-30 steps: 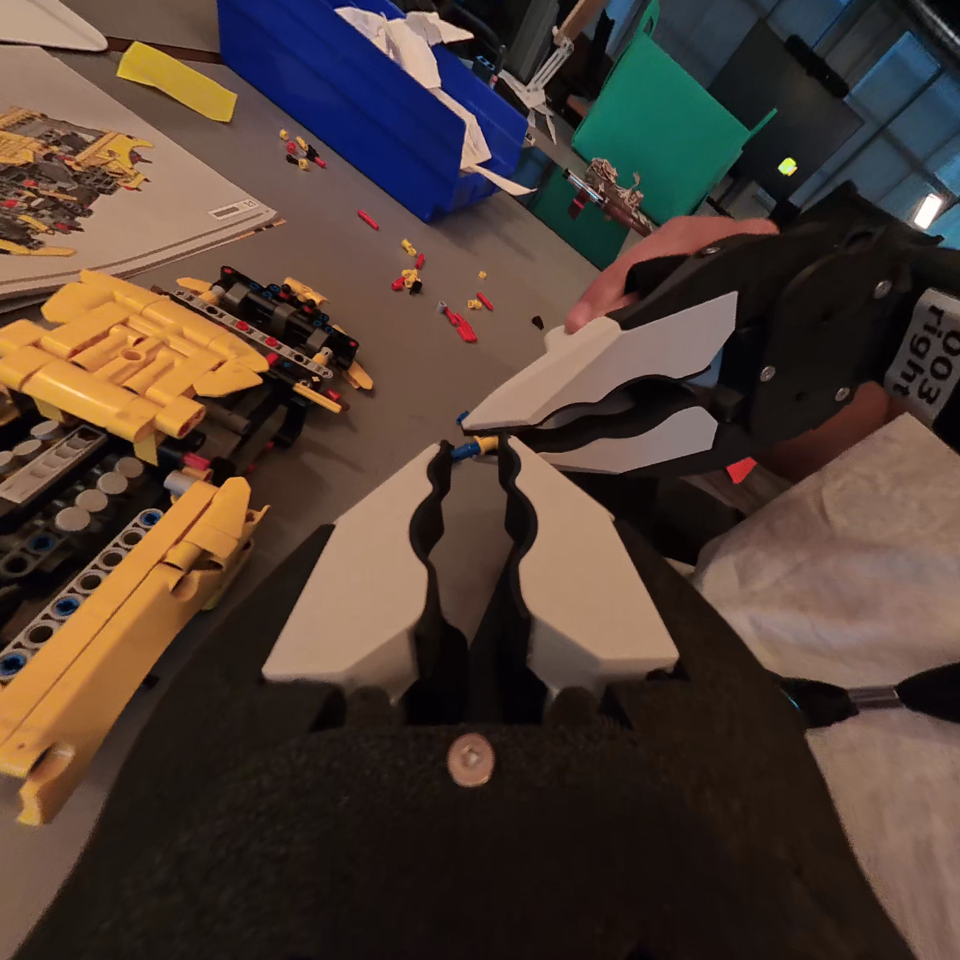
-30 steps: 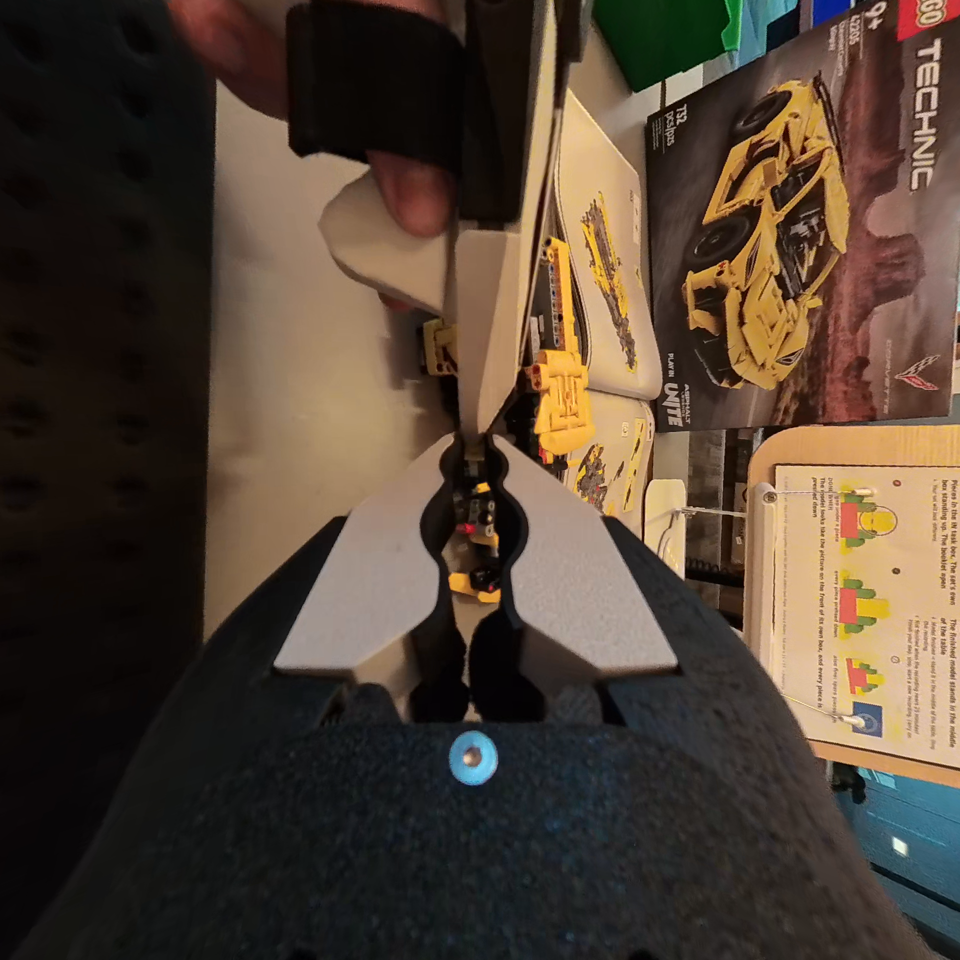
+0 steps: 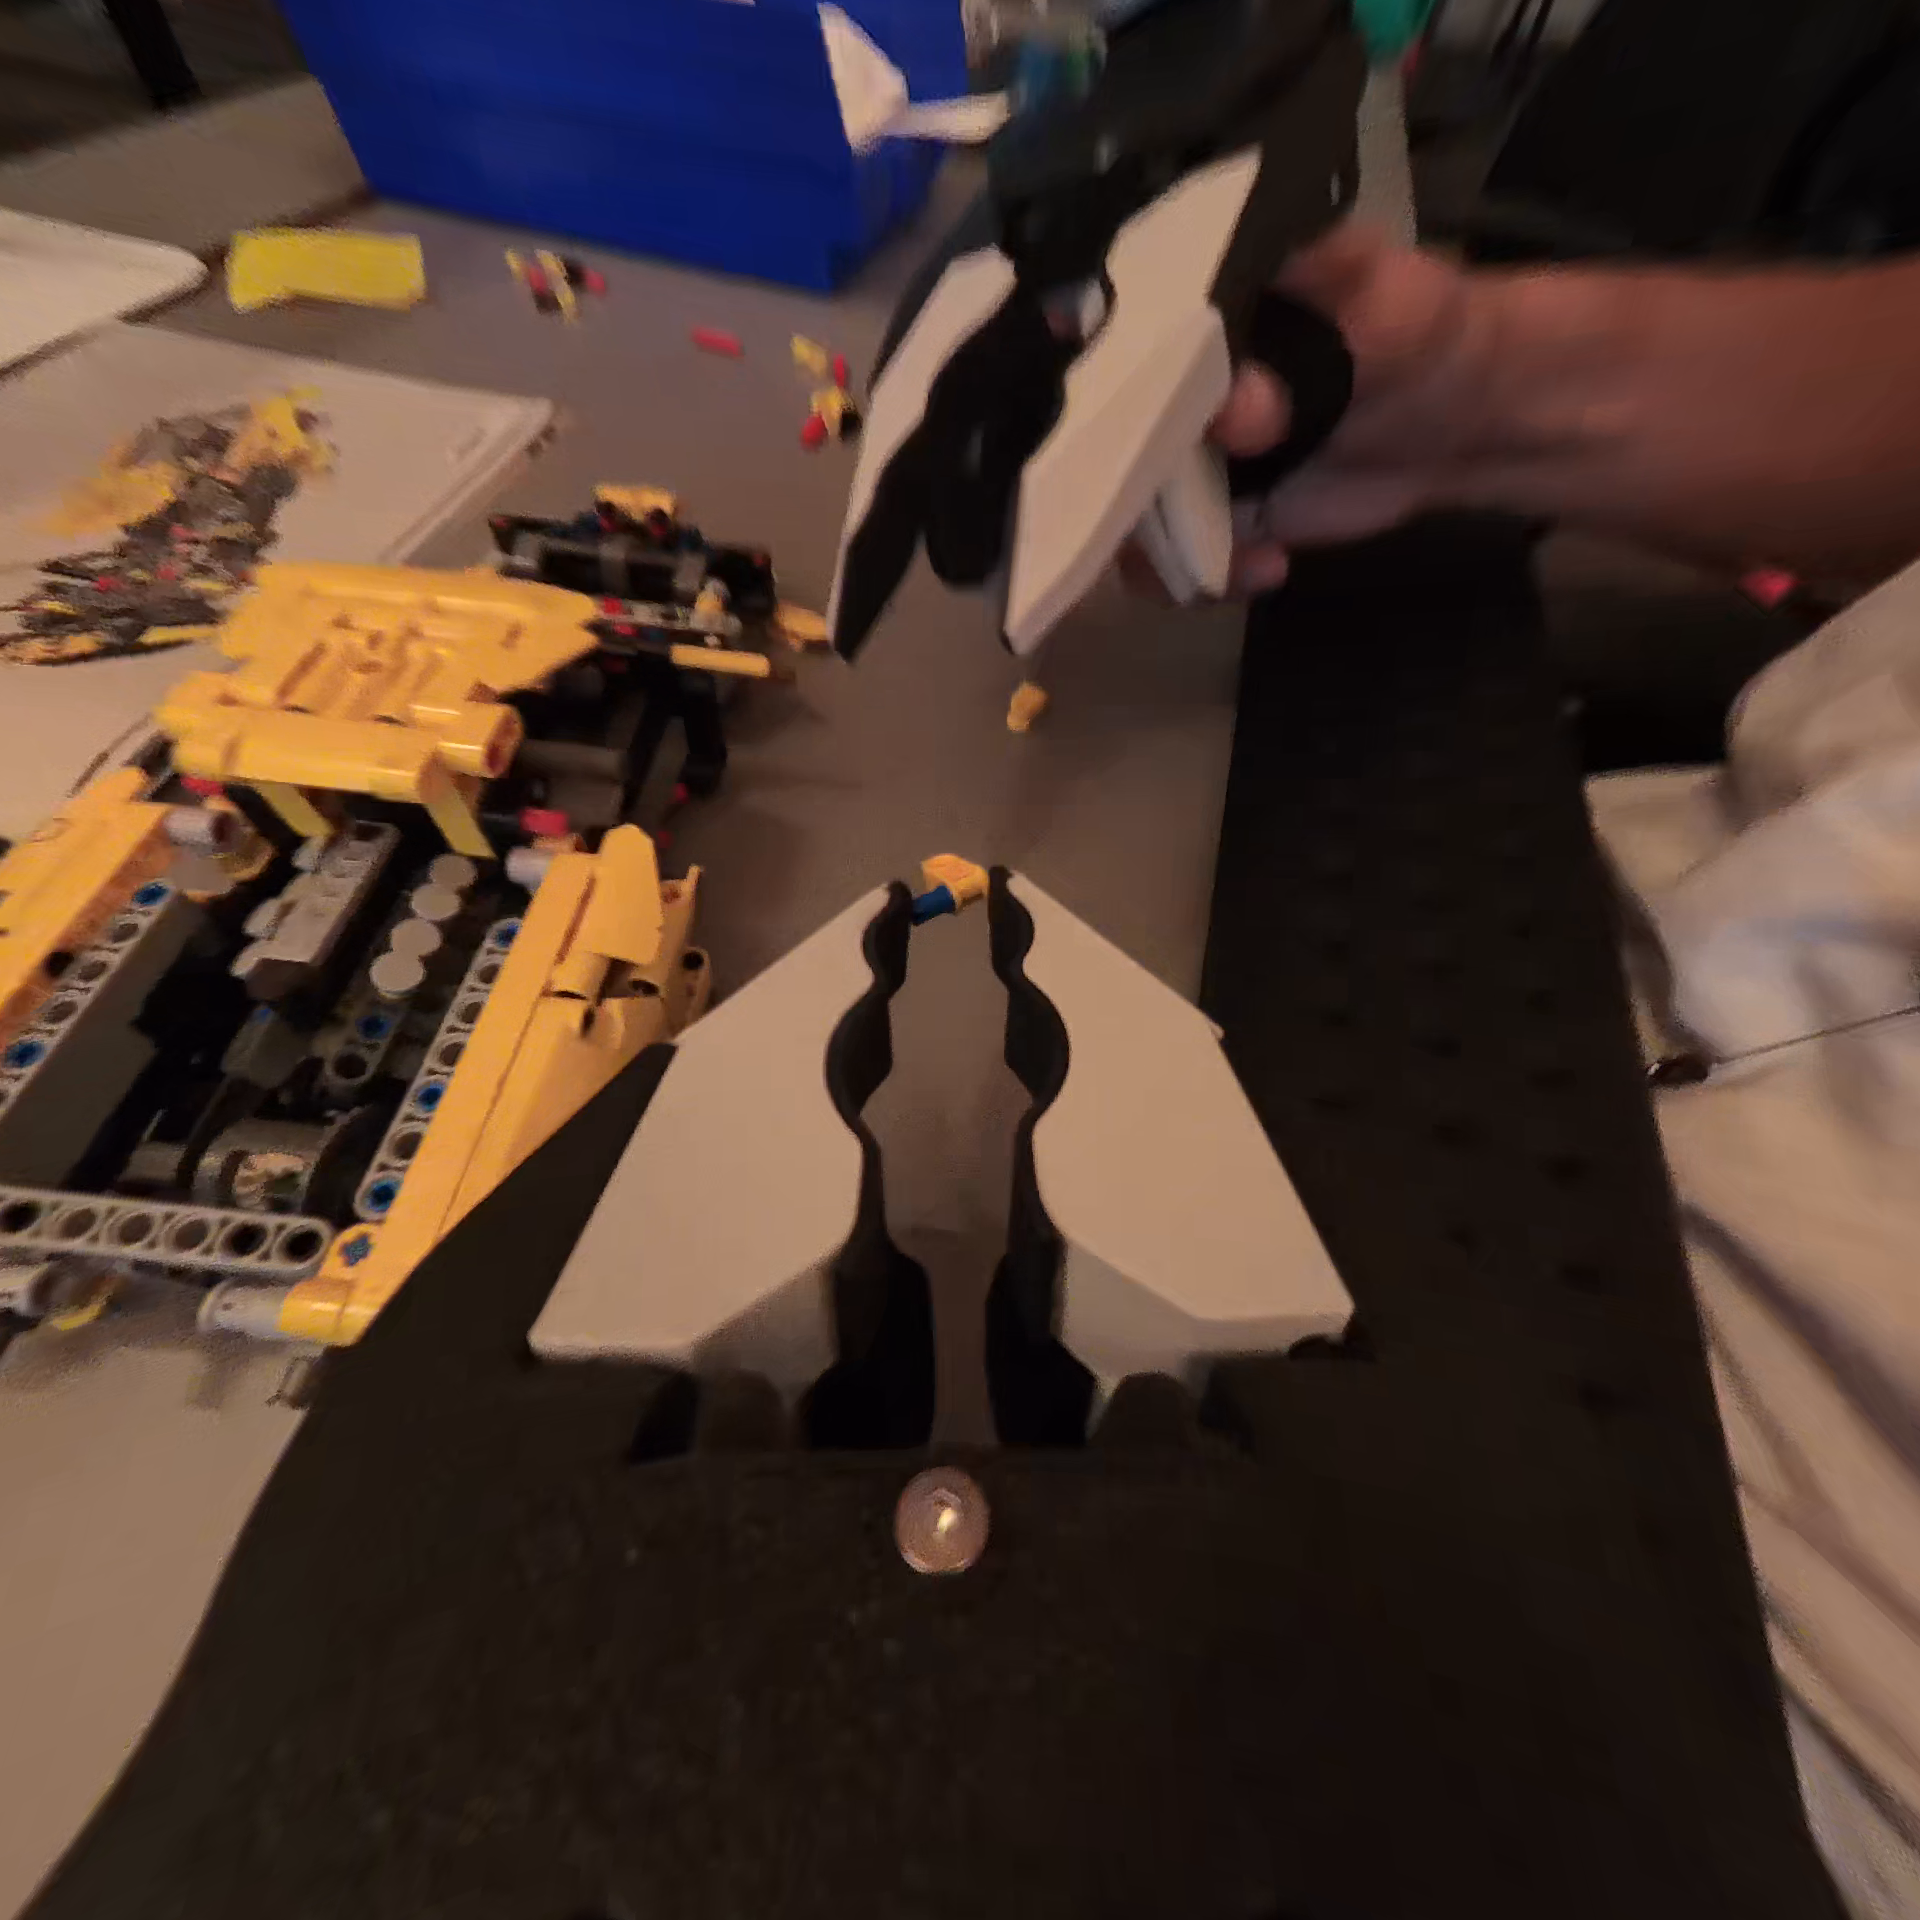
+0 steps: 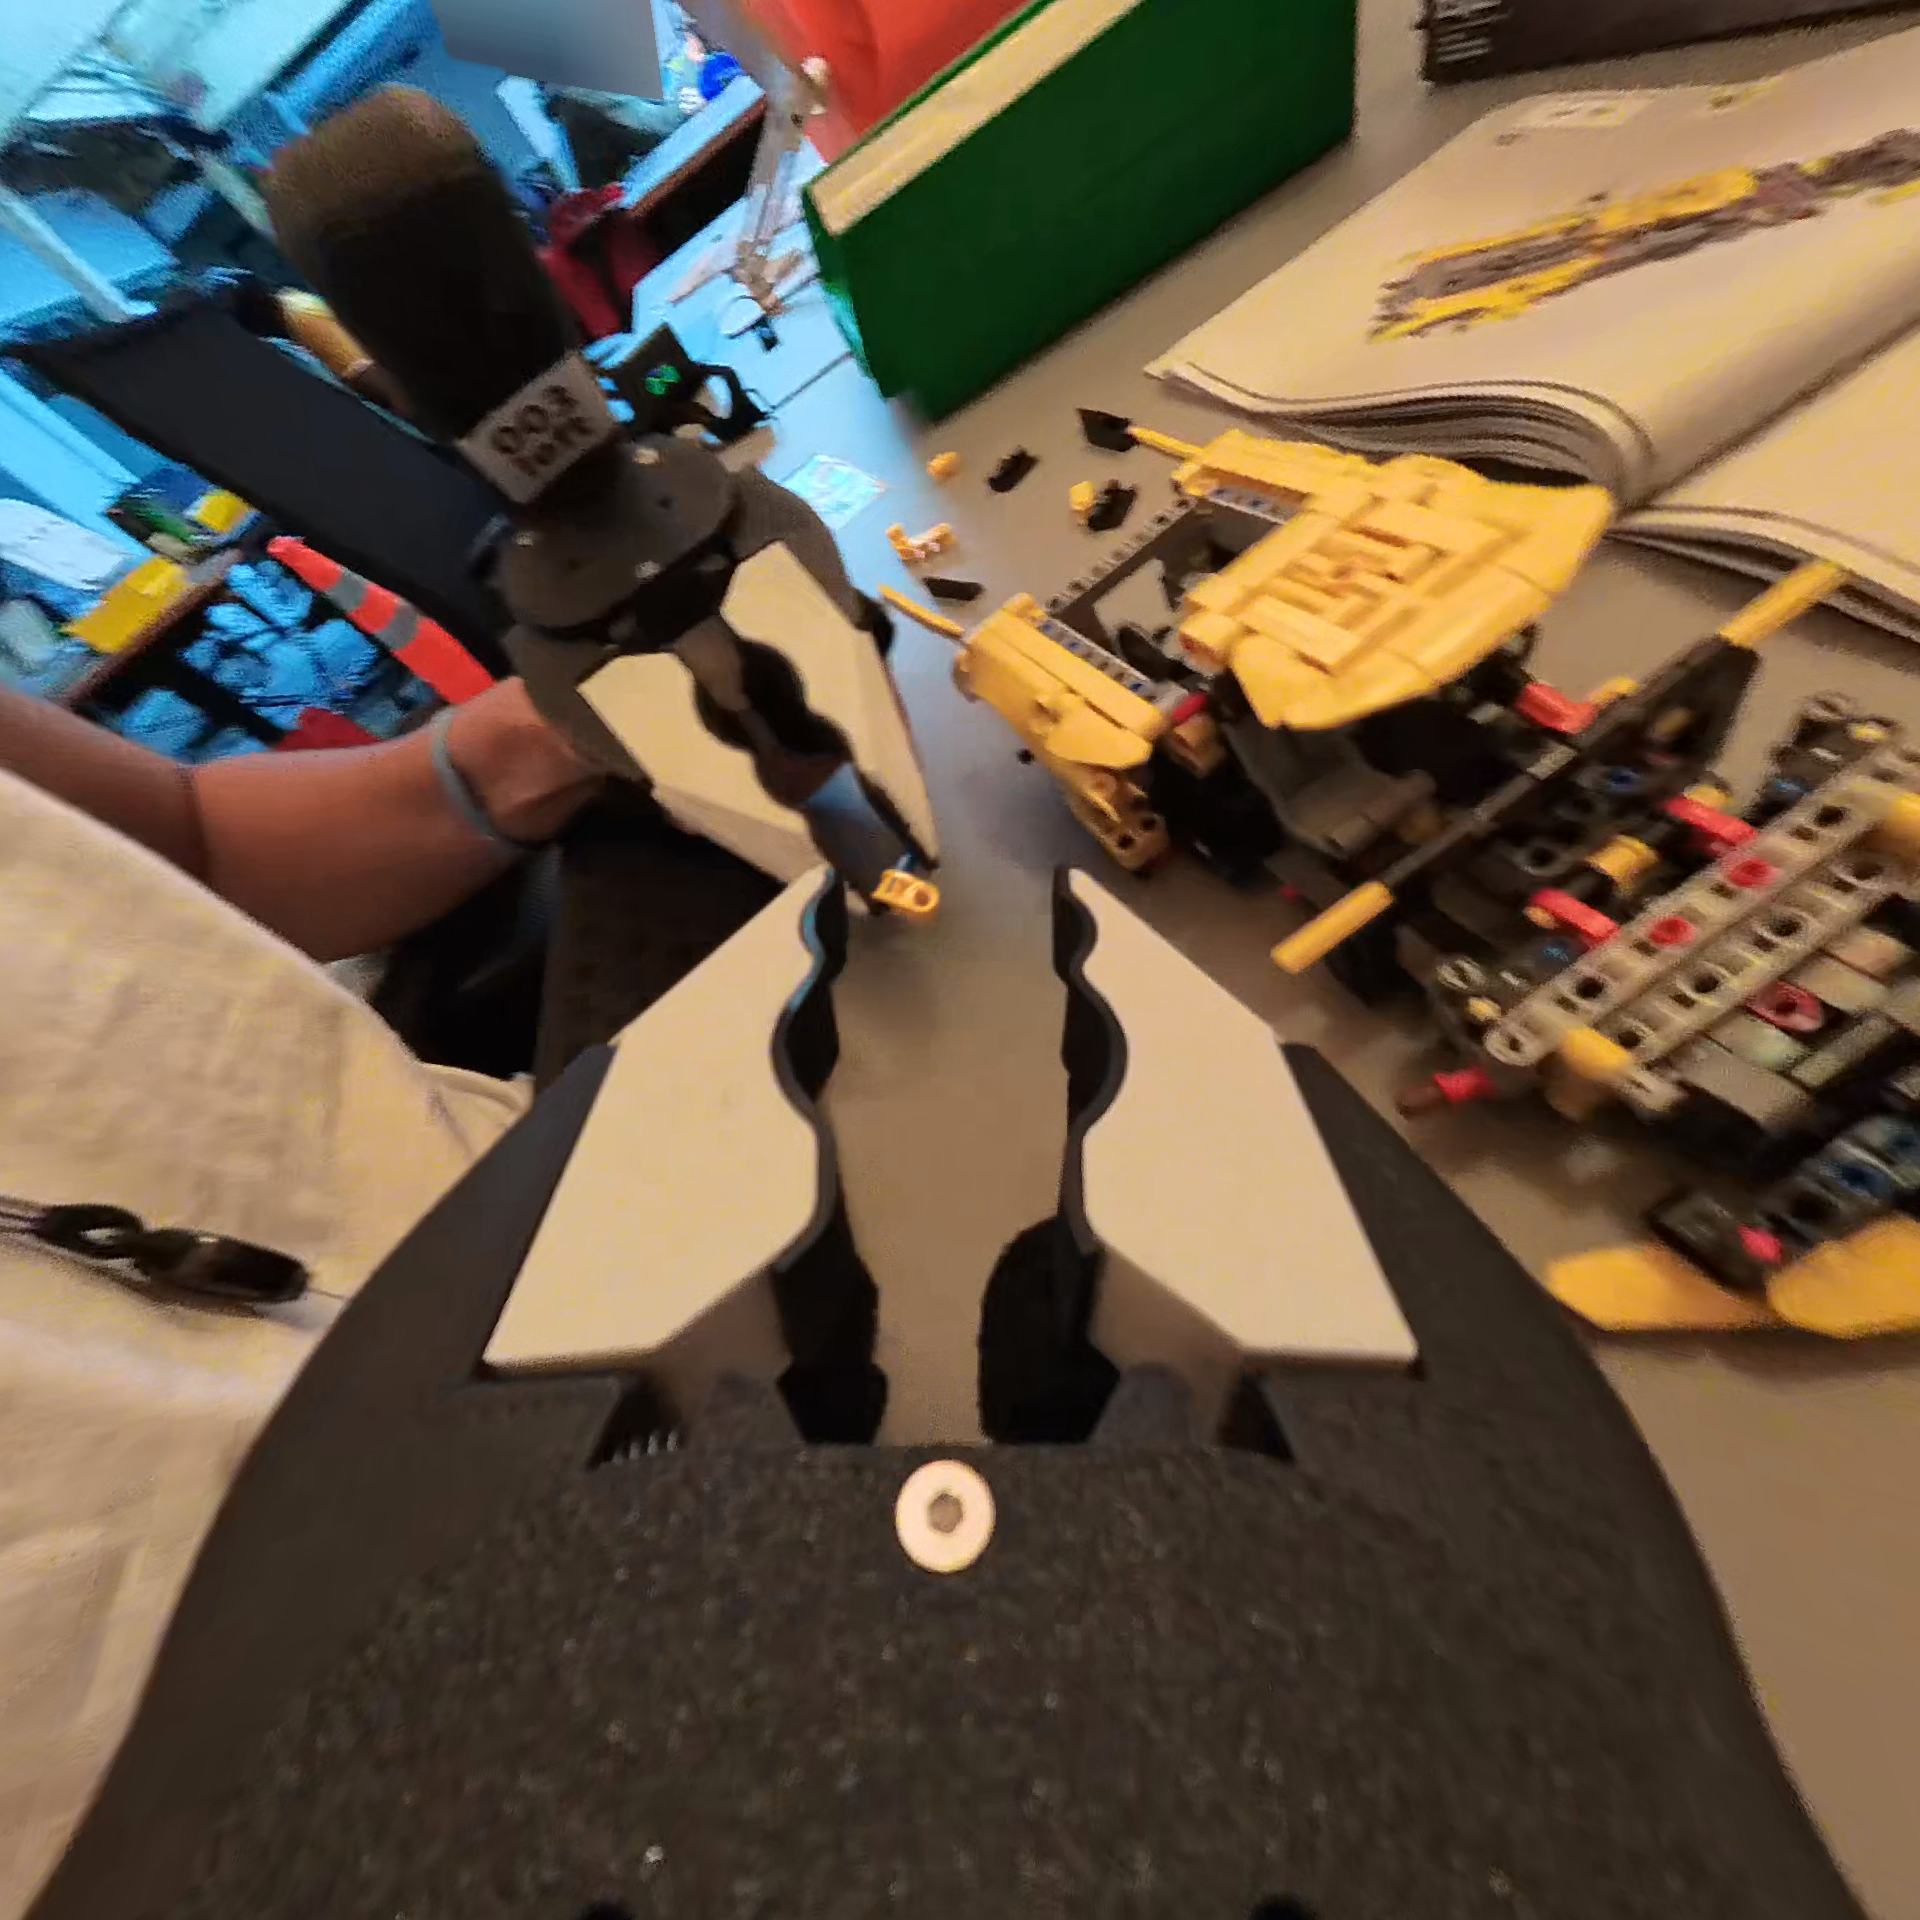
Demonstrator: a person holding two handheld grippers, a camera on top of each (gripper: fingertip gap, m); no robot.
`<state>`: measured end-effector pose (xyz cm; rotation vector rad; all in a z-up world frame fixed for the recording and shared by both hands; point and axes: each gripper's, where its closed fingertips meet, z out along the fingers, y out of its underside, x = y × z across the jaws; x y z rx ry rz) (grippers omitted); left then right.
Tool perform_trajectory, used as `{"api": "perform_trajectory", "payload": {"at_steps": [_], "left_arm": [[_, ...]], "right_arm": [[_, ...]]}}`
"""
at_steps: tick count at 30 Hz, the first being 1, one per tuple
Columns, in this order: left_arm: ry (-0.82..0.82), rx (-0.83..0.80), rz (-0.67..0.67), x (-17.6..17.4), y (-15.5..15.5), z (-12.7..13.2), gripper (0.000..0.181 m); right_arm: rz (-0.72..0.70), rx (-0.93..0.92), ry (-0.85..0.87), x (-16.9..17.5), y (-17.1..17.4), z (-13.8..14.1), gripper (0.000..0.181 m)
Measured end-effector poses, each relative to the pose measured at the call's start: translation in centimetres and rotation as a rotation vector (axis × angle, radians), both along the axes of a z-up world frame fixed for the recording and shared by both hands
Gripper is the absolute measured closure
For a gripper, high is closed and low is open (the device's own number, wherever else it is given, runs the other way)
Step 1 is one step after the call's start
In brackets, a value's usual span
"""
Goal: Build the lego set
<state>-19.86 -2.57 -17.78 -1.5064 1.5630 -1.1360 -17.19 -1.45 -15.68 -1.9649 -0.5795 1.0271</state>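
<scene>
Lego car model [image 3: 395, 862], yellow and black and partly built, lies on the grey tabletop [image 3: 935, 769]. Just beside it, the left gripper [image 3: 948, 891] pinches a small yellow-and-blue connector piece [image 3: 951, 885] at its fingertips. Nearby, the right gripper [image 4: 943, 883] has its fingers spread apart, holding nothing.

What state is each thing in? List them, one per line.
left gripper: shut on the small yellow piece.
right gripper: open, empty.
yellow car model: partly built, on the table.
instruction booklet: open.
blue bin: holds white paper.
</scene>
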Motion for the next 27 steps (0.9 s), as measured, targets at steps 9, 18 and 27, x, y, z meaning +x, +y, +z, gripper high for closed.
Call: {"api": "perform_trajectory", "payload": {"at_steps": [9,18,27], "left_arm": [[0.127,0.122,-0.076,0.6,-1.1,-2.6,0.166],[0.272,0.238,-0.058,0.3,-0.9,-5.1,0.165],[0.248,0.273,-0.028,0.2,-0.4,-4.8,0.163]], "right_arm": [[-0.131,-0.045,-0.447,8.4,-3.6,-4.8,0.140],[-0.062,0.002,-0.661,9.1,-5.1,-6.3,0.144],[-0.104,-0.012,-0.706,12.4,-5.3,-6.2,0.157]]}}
